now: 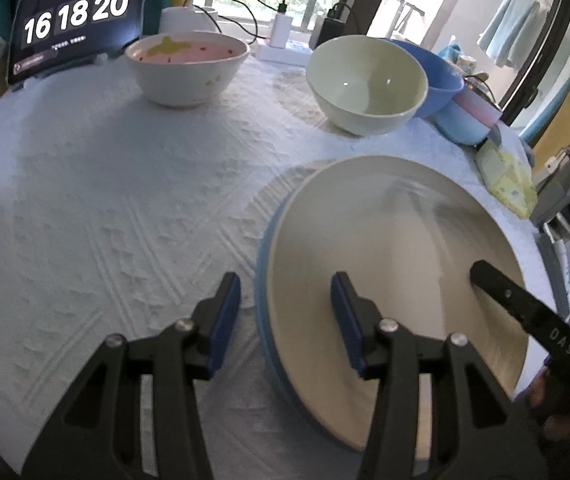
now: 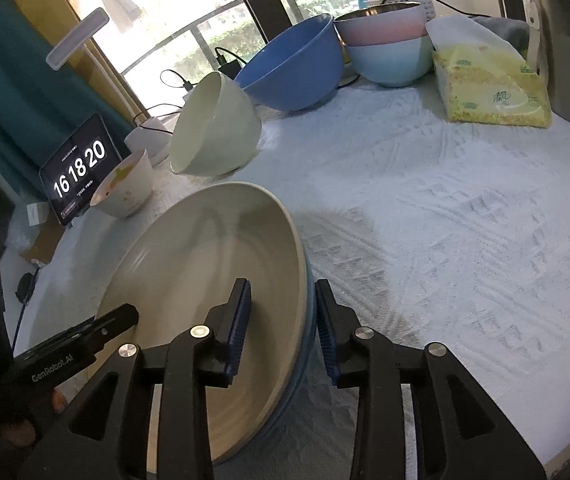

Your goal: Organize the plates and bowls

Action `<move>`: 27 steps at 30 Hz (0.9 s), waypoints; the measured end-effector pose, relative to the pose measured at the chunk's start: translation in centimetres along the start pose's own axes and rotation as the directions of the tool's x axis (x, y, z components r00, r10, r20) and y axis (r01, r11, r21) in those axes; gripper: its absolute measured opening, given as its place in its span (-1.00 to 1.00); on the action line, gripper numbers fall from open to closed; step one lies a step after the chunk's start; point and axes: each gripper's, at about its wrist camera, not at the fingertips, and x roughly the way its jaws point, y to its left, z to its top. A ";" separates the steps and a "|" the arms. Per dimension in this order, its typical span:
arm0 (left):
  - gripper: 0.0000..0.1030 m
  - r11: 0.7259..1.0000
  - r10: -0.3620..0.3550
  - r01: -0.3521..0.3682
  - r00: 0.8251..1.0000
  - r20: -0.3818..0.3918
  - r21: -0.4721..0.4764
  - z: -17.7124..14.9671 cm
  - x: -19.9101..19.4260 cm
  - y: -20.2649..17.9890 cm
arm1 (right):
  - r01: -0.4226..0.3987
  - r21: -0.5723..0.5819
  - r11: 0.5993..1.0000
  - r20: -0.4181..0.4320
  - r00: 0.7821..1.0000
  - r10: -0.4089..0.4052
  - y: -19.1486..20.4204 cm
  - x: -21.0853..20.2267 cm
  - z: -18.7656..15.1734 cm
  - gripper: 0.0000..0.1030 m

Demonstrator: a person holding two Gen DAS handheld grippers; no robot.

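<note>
We had both claws wide, the left gripper [image 1: 285,320] and right gripper [image 2: 283,328] each straddling the cream plate [image 1: 385,264] rim; uneven closing could have slid it off the blue plate [image 1: 263,320] beneath.

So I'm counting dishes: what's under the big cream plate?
A blue plate lies directly under the cream plate; only its rim shows. The rest is covered, so anything lower can't be seen.

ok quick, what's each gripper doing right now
left gripper: open, jaws astride the cream plate rim, not clamped.
right gripper: open, jaws astride the opposite rim.
</note>
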 end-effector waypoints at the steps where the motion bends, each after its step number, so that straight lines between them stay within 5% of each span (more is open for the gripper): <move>1: -0.07 1.000 -0.012 0.012 1.000 -0.004 0.008 0.0 0.0 -0.2 | 0.000 0.003 1.000 0.002 1.000 0.000 0.0 0.0 0.0 -0.31; 27: -0.11 1.000 -0.011 0.011 0.999 0.042 -0.001 0.4 -2.1 2.0 | 0.002 -0.046 0.999 0.011 1.000 -0.001 3.4 0.6 0.9 -0.31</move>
